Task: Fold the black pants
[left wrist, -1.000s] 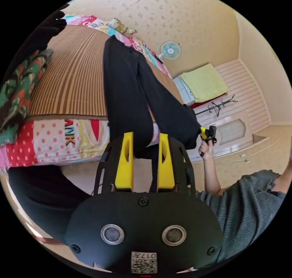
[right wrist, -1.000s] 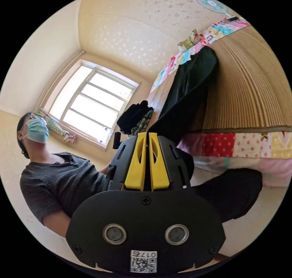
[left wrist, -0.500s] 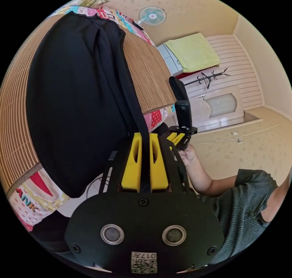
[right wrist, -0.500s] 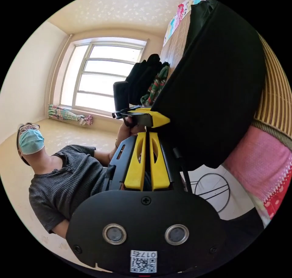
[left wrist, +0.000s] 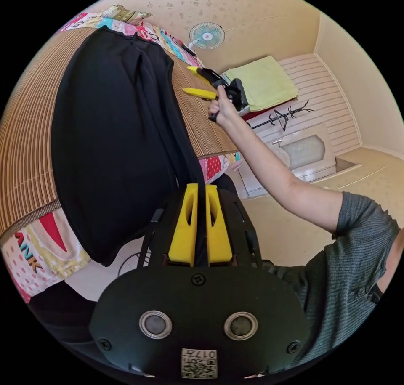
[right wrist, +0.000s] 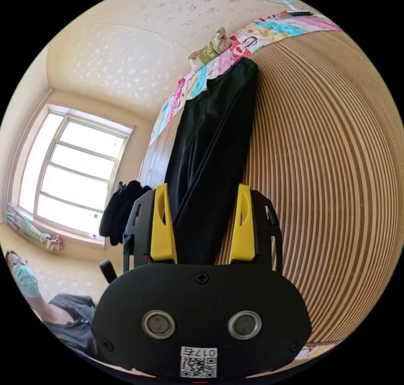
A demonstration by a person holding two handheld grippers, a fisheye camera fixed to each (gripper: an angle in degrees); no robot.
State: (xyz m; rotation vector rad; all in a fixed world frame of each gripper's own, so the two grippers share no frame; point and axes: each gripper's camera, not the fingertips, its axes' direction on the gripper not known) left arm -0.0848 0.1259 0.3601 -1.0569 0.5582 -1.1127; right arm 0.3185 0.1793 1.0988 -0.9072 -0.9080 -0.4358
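Long black fabric pants [left wrist: 113,149] halved lengthwise on striped bamboo bed mat [right wrist: 328,170] | left claw [left wrist: 201,200] pinches hem at 6 o'clock | right claw [right wrist: 202,210] wide, empty | cross-folds remain

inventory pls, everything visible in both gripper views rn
Black fabric pants: 1, black, laid lengthwise on the mat, one end overhanging the edge.
Striped woven mat: 1, tan-brown, under the pants.
Patchwork quilt: 1, multicolour, beneath the mat.
Electric fan: 1, teal-white, by the wall.
Yellow-green cloth: 1, over a cabinet.
Coat rack: 1, black.
Window: 1, bright.
Dark clothes pile: 1, near the window.
Left gripper: yellow jaws shut on the pants.
Right gripper: jaws open, above the pants.
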